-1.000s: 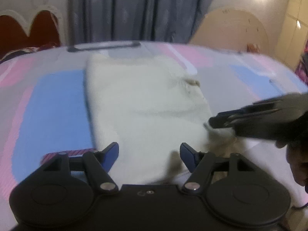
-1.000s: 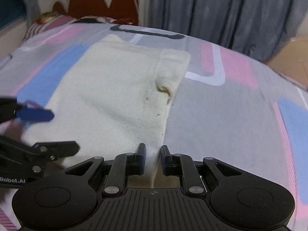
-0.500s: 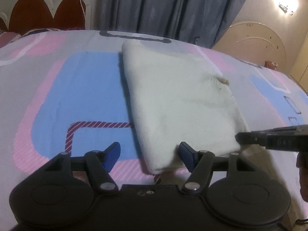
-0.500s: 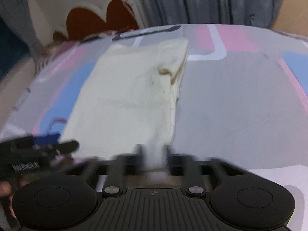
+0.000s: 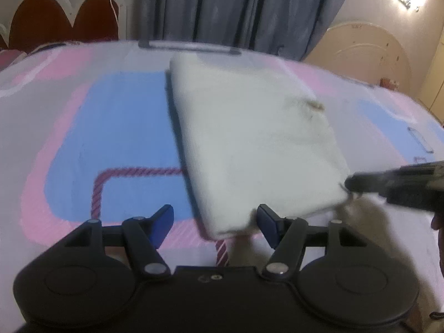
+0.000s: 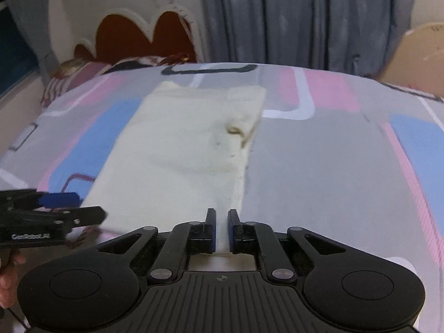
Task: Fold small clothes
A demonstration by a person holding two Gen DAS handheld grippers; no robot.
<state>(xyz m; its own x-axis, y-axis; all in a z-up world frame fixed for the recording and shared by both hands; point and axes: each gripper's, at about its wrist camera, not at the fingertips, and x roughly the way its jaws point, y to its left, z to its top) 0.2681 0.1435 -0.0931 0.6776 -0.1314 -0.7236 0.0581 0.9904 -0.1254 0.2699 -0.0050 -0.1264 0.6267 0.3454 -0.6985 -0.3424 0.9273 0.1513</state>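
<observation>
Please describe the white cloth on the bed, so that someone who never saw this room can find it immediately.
Start at the bed with the grey, pink and blue patterned sheet. In its middle lies a cream-white knitted garment, folded into a long rectangle. It is the only cloth lying on the sheet, it has a small brown stain near its right edge, and the right gripper pinches its near edge.

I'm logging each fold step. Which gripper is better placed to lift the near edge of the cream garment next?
Right. The right gripper is closed on the cream garment at its near edge, while the left gripper stands open around the near-left corner, gripping nothing yet.
</observation>
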